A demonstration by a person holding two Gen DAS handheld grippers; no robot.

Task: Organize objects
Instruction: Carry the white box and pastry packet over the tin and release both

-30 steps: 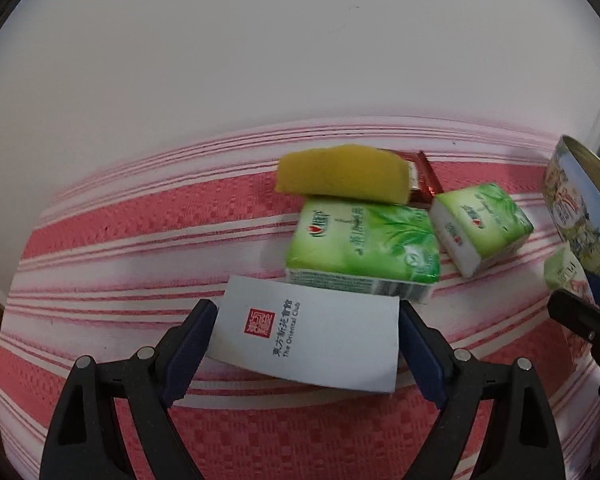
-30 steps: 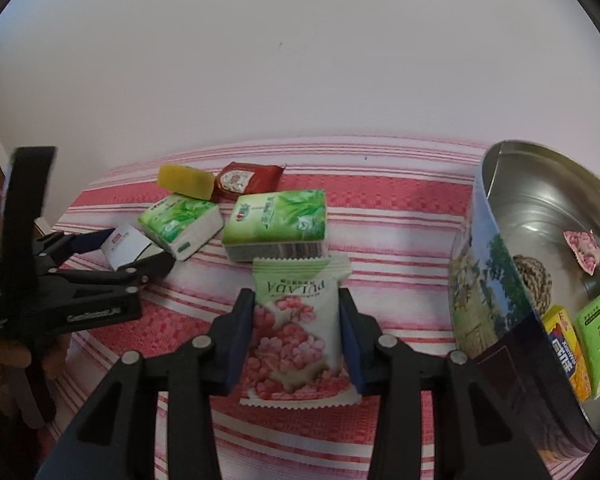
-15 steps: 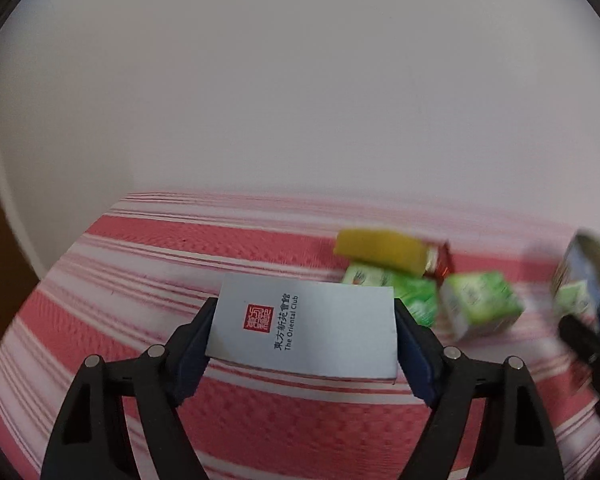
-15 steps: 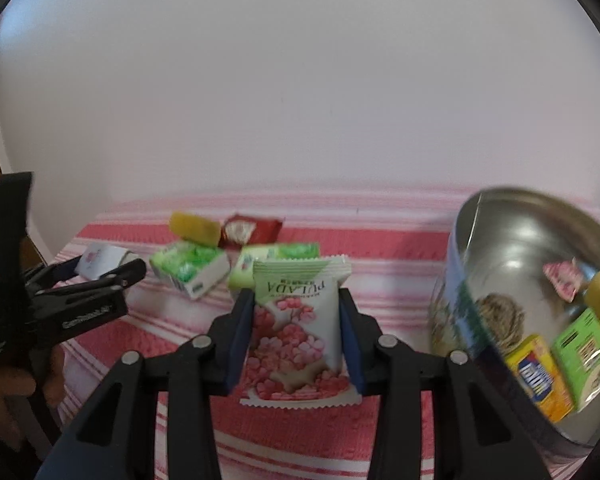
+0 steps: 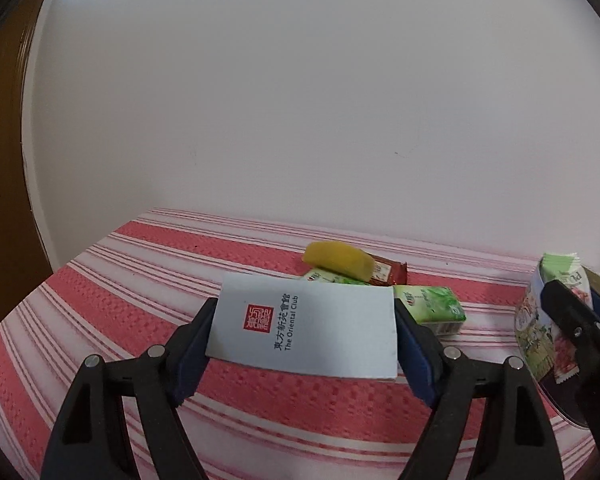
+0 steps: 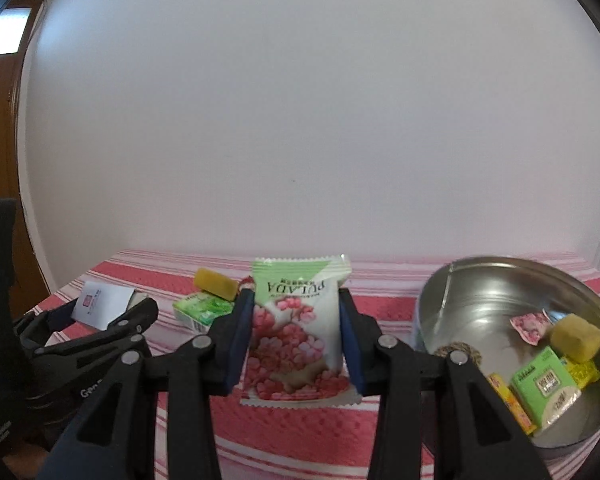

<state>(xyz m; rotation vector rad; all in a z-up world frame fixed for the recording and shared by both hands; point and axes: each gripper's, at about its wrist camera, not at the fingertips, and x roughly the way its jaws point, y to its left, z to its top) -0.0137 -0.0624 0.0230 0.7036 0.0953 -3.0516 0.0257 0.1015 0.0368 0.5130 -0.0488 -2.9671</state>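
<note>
The left tongs (image 5: 304, 332) clamp a white card packet (image 5: 306, 330) by its two short ends, clear of the striped counter (image 5: 100, 304); its long axis runs across the jaws and its print runs along its short side. These jaws have just been closing on it. The right tongs (image 6: 296, 344) grip a pink-and-green snack sachet (image 6: 298, 332) by its long edges, upright, its lettering upside down. A round metal tin (image 6: 452, 292) holding small packets stands just right of it
</note>
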